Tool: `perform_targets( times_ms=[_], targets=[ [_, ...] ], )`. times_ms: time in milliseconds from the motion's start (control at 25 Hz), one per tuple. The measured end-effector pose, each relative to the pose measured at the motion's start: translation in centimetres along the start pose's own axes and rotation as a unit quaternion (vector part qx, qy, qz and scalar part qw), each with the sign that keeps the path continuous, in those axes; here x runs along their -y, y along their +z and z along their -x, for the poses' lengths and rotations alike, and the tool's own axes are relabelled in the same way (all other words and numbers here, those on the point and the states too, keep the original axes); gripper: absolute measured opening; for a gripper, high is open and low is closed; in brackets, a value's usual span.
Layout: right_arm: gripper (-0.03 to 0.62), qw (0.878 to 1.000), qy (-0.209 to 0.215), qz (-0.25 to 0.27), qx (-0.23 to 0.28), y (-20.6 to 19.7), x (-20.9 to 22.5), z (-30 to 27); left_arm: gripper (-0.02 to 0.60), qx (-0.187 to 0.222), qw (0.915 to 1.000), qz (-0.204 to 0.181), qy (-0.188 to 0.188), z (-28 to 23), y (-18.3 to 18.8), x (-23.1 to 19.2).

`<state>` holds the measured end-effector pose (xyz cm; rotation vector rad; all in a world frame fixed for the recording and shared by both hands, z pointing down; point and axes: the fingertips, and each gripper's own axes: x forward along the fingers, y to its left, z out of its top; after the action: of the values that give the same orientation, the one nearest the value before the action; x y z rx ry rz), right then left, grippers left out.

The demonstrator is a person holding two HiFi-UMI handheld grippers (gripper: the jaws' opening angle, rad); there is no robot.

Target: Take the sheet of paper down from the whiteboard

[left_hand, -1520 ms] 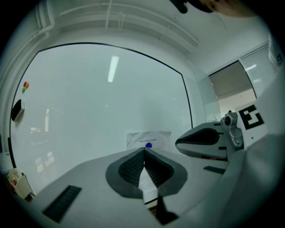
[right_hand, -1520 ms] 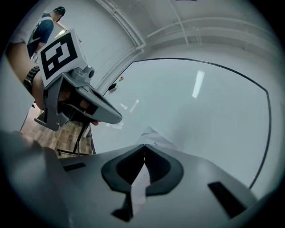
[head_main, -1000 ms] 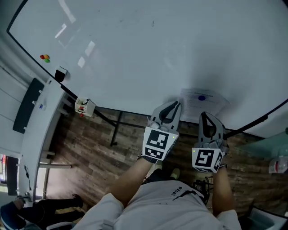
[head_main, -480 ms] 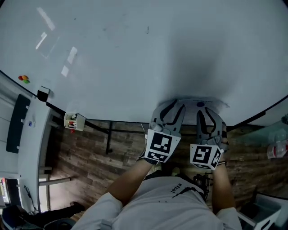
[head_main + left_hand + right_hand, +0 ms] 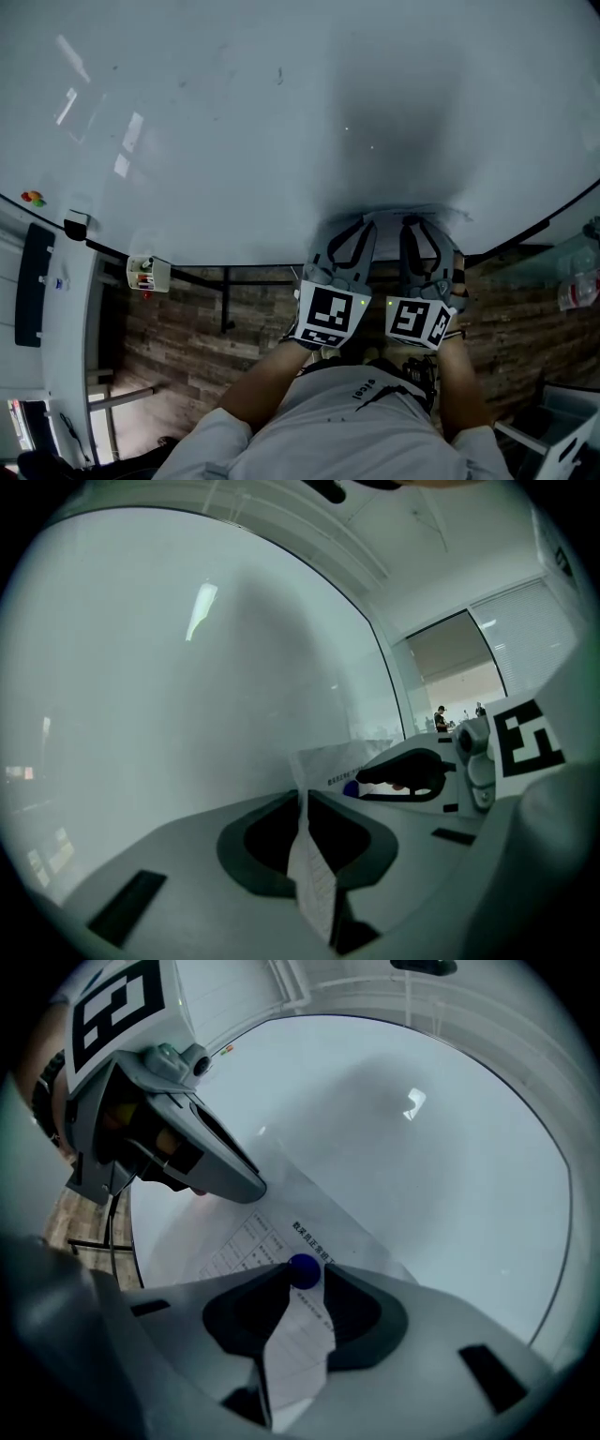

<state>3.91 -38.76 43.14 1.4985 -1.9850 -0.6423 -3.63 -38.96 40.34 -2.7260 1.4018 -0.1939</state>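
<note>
Sheet of paper (image 5: 246,1241): low on whiteboard (image 5: 281,112), under blue magnet (image 5: 303,1269) | your left gripper (image 5: 304,797): clamped on its edge | your right gripper (image 5: 302,1281): jaws opening, magnet between tips | handling: likely light, limp, tearable; grip the margin, pull gently

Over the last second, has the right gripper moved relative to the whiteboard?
Yes. The right gripper has advanced up to the whiteboard; its opening jaws, earlier short of the sheet of paper, now flank the blue magnet on it.
</note>
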Motion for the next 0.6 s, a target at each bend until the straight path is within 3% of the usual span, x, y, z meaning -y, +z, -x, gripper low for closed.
perform_targets(
  times_ms=[600],
  targets=[
    [0.140, 0.999, -0.031, 0.012, -0.012, 0.15, -0.19, -0.73, 0.012, -0.005, 0.9999, -0.002, -0.016, -0.41, -0.17, 0.00]
  ],
)
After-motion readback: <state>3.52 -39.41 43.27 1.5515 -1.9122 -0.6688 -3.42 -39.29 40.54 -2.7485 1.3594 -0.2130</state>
